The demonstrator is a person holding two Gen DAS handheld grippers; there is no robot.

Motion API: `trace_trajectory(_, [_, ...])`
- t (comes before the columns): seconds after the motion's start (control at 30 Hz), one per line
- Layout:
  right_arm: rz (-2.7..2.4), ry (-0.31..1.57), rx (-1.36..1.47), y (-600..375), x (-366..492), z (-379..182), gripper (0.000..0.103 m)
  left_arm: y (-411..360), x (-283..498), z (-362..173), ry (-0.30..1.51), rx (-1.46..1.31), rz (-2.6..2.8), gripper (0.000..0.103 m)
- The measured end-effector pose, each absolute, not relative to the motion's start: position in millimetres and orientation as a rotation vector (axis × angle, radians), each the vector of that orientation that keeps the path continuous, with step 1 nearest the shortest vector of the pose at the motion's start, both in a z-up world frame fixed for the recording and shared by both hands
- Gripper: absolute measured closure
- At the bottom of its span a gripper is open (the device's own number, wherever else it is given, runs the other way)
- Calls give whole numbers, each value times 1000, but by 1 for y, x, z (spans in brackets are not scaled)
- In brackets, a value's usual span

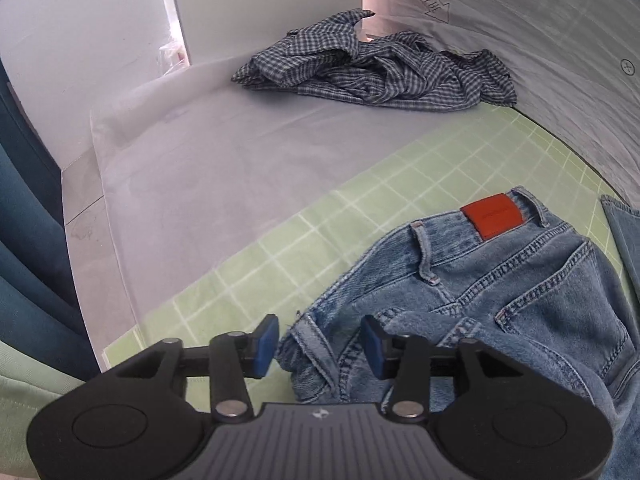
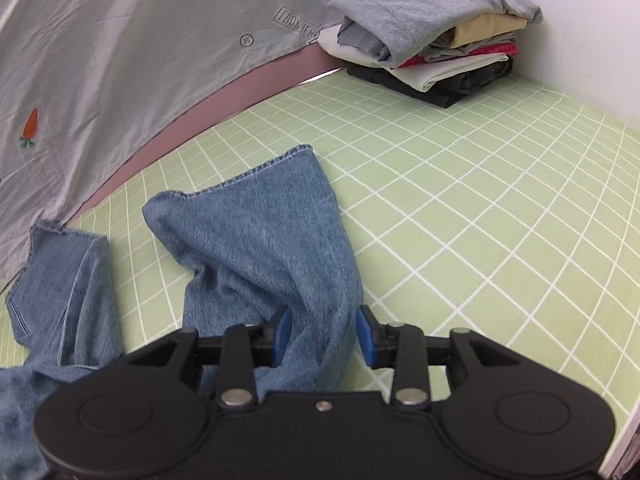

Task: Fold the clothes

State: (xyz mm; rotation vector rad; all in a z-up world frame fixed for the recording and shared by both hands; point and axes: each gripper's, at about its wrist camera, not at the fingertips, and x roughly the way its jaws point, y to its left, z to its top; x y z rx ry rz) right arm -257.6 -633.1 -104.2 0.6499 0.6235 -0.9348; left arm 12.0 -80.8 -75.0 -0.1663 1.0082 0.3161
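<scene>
A: From the left wrist view I see the waistband end of the jeans (image 1: 500, 280), with a red patch (image 1: 493, 216), lying on the green checked sheet (image 1: 280, 248). A crumpled checked shirt (image 1: 372, 68) sits further off, toward the sheet's far edge

B: The right wrist view misses both. It shows the two legs (image 2: 264, 232) instead, hems pointing toward the far edge by the grey cover (image 2: 120, 80), and a stack of folded clothes (image 2: 432, 40) in the far right corner

A: So the jeans run lengthwise from waistband to hems, legs splayed apart

B: The left gripper (image 1: 318, 346) is wide open, denim at the waistband between its blue pads, not pinched

A: The right gripper (image 2: 322, 336) is spread too, a bunched leg passing between its pads, loose
</scene>
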Motion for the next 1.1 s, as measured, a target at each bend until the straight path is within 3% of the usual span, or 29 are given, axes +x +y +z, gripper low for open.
trace_trajectory(0.07, [-935, 589, 667, -643, -258, -101, 57, -92, 13, -73, 999, -141, 292, 40])
trace_trajectory(0.23, [-936, 562, 708, -677, -249, -105, 44, -118, 17, -74, 1007, -34, 284, 35])
trace_trajectory(0.43, [-896, 645, 664, -699, -224, -122, 36, -130, 16, -75, 1013, 6, 261, 29])
trace_trajectory(0.57, [-868, 699, 634, -714, -208, -133, 36, -135, 17, -74, 1019, 16, 271, 29])
trace_trajectory(0.77, [-819, 763, 564, -729, -189, -144, 56, -148, 15, -84, 1056, 70, 275, 24])
trace_trajectory(0.83, [-796, 771, 522, -727, -188, -142, 85, -151, 14, -88, 1062, 89, 272, 24])
trace_trajectory(0.87, [-785, 774, 500, -726, -187, -141, 95, -152, 13, -90, 1066, 98, 270, 24])
trace_trajectory(1.1, [-1070, 458, 464, -730, -265, -72, 98, -154, 11, -97, 1074, 127, 275, 23])
